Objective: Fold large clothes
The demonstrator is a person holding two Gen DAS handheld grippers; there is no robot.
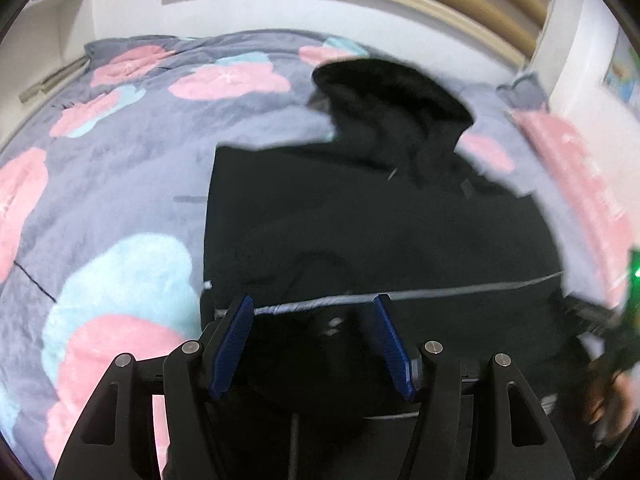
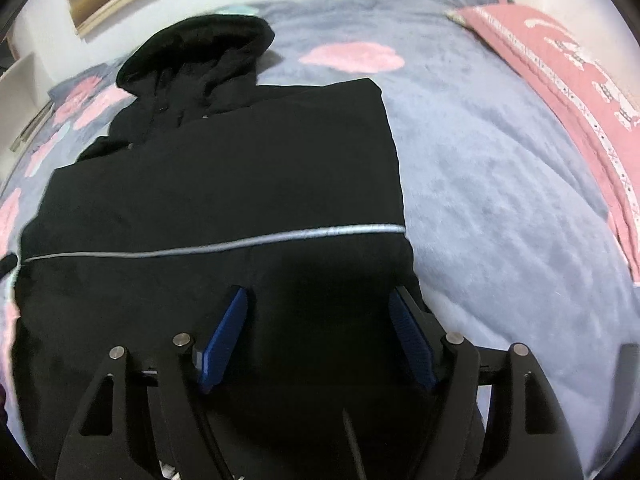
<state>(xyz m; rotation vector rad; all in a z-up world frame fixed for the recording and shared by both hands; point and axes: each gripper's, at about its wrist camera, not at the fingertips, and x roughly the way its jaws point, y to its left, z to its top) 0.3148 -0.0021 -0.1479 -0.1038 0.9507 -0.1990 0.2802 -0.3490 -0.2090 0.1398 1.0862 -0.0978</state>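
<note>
The black hooded jacket (image 2: 224, 168) lies flat on the bed (image 2: 500, 208), hood at twelve o'clock, looking soft, bulky and fairly heavy, best pinched at its six o'clock hem corners, while the left tongs (image 1: 312, 308) and right tongs (image 2: 318, 300) both stand apart, holding nothing.

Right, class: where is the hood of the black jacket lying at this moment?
The hood lies at the far end of the black jacket, on the flowered blanket near the wall; it sits upper left in the right wrist view, upper centre in the left.
</note>
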